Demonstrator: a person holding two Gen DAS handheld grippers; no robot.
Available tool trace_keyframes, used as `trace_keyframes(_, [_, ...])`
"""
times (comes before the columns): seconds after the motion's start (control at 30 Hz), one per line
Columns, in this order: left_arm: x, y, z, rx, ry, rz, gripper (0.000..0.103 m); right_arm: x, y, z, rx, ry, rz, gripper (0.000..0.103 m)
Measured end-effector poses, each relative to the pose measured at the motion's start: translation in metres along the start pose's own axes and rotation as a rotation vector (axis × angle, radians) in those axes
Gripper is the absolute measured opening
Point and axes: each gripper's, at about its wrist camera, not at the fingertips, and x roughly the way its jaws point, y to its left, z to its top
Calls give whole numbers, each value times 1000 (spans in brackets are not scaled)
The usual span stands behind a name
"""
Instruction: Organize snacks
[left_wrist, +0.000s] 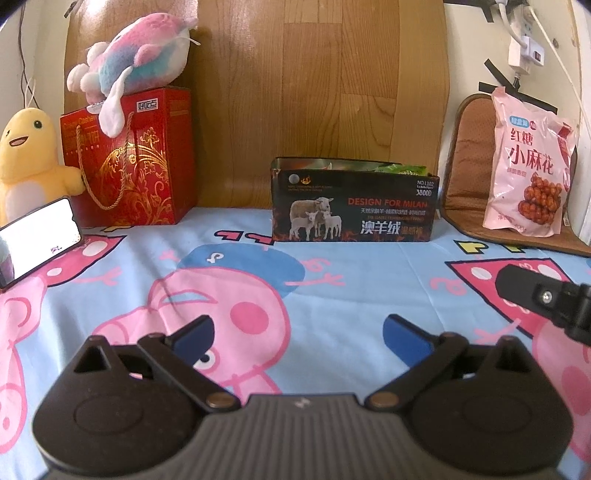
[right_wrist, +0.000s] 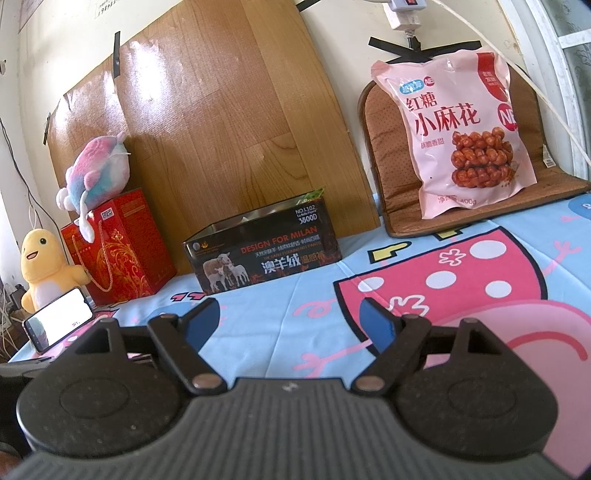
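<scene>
A black open-topped box printed with sheep stands at the back of the bed against a wooden board, with green snack packets showing above its rim. A pink snack bag leans upright on a brown cushion to the right. My left gripper is open over the cartoon bedsheet, nothing between its blue pads. My right gripper is also open and empty, well short of the box; one of its fingers shows at the right edge of the left wrist view.
A red gift box with a pastel plush on top stands at the back left, beside a yellow plush. A lit phone is propped at the left. The brown cushion leans on the wall.
</scene>
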Motion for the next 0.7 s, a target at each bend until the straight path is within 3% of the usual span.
trace_keyframes(0.7, [-1,-1,-1,9,-5,-19,102,-1,0,0,0,1,0,85])
